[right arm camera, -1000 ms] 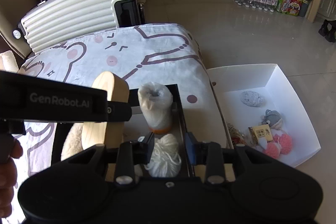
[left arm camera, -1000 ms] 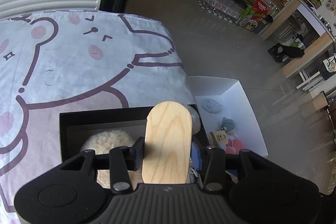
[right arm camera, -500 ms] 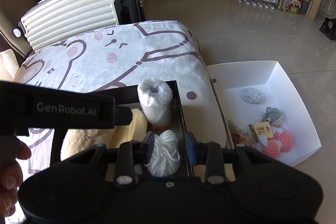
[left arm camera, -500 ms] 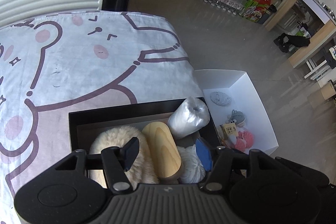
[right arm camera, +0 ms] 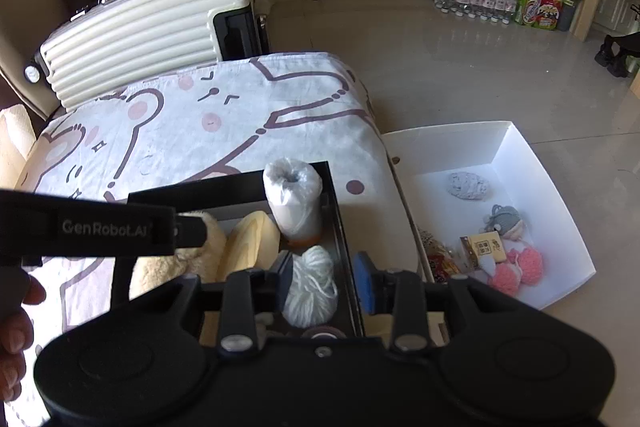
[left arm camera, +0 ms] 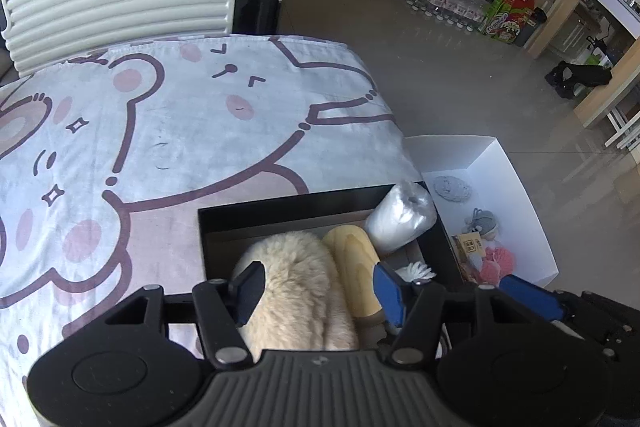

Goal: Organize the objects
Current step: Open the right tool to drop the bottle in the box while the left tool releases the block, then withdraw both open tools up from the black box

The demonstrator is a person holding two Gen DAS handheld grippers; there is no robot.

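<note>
Wooden block [left arm camera: 354,267] dropped from left gripper [left arm camera: 316,287], now spread empty, into black box [left arm camera: 280,205] beside fluffy toy [left arm camera: 292,279]; right gripper [right arm camera: 326,279] spread over yarn [right arm camera: 310,287]; white tray [right arm camera: 532,163] items probably left.

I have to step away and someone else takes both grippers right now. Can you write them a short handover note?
Left gripper: open, empty, over the black box.
Right gripper: open, astride the white yarn ball, not clamped.
In the black box: fluffy cream plush, wooden piece, wrapped white roll, white yarn ball.
Left: the white tray on the floor holds small items, including a grey knit piece and pink pom-poms.
</note>
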